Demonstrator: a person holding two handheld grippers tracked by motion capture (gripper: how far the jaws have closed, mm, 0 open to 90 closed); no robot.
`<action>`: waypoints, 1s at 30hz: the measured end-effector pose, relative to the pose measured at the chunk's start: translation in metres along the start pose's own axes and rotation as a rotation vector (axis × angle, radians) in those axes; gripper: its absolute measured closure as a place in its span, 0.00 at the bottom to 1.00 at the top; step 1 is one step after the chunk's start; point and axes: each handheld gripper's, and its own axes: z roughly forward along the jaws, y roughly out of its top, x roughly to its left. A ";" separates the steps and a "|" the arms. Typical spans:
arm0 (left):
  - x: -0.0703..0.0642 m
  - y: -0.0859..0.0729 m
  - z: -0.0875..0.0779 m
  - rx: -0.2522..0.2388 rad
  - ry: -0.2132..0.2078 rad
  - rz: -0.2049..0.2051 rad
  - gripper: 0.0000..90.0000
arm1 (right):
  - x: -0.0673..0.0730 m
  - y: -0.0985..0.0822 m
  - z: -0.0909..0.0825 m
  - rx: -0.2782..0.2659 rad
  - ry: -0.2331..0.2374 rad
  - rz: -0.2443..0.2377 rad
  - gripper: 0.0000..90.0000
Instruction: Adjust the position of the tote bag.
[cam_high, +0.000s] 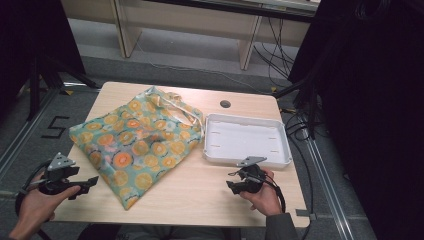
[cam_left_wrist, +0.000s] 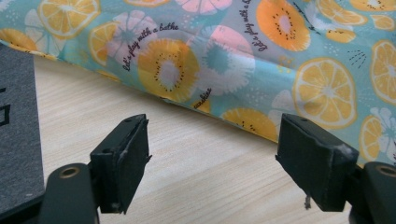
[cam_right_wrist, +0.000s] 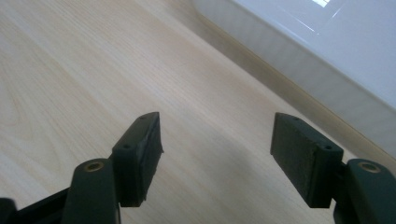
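A teal cloth bag (cam_high: 135, 145) printed with orange slices lies flat on the left half of the wooden table (cam_high: 200, 195). To its right stands a white tray (cam_high: 246, 140) with nothing in it. My left gripper (cam_high: 85, 186) hovers at the table's front left corner, just left of the bag's lower edge, jaws open. In the left gripper view the bag (cam_left_wrist: 233, 60) lies beyond the open gripper (cam_left_wrist: 212, 158), not touched. My right gripper (cam_high: 234, 181) is open over bare wood in front of the tray, whose wall (cam_right_wrist: 327, 60) runs past the open gripper (cam_right_wrist: 215, 158).
A small round cable hole (cam_high: 225, 104) sits in the table's far edge. Dark curtains and cables flank the table at both sides. Grey carpet with a taped number (cam_high: 55, 126) lies to the left. A pale wooden bench frame (cam_high: 190, 25) stands beyond.
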 end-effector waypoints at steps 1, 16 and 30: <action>0.004 0.001 0.001 -0.014 -0.009 0.061 0.27 | 0.000 0.000 0.000 -0.001 0.002 0.000 0.40; 0.010 0.001 -0.004 -0.028 0.019 0.013 0.26 | 0.005 0.009 -0.008 -0.064 0.012 0.006 0.53; 0.020 0.006 0.001 -0.038 0.006 0.046 0.39 | 0.034 0.063 0.000 -0.264 0.031 -0.141 1.00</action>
